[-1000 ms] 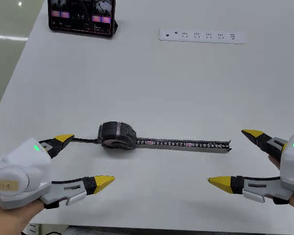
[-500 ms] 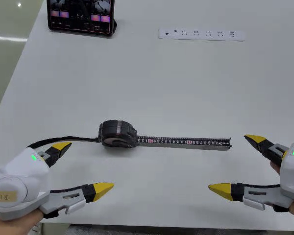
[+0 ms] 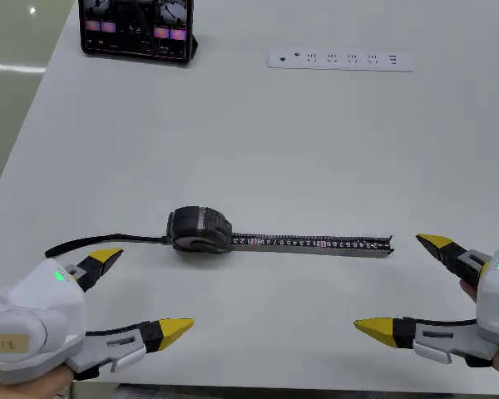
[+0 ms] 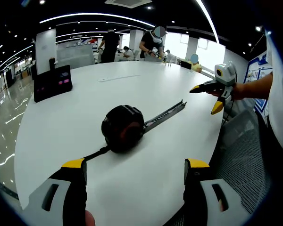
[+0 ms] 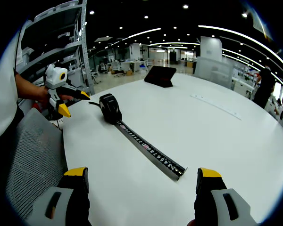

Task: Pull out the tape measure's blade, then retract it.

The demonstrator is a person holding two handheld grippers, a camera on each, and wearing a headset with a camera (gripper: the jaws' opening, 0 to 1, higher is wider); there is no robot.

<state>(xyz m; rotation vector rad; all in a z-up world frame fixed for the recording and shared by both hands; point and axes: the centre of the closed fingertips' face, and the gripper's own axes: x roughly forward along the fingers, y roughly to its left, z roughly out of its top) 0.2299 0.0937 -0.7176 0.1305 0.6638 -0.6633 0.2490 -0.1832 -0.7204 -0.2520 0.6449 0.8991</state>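
Left gripper (image 3: 148, 288) retreated from tape measure (image 3: 200, 230); its view catches distant people (image 4: 109, 44)

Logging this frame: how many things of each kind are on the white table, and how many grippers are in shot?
tape measure: 1
power strip: 1
tablet: 1
grippers: 2, the left gripper and the right gripper, both open and empty
total: 5

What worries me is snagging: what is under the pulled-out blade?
Bare white table shows along both sides of the blade, which lies flat on it; the strip directly beneath is covered.
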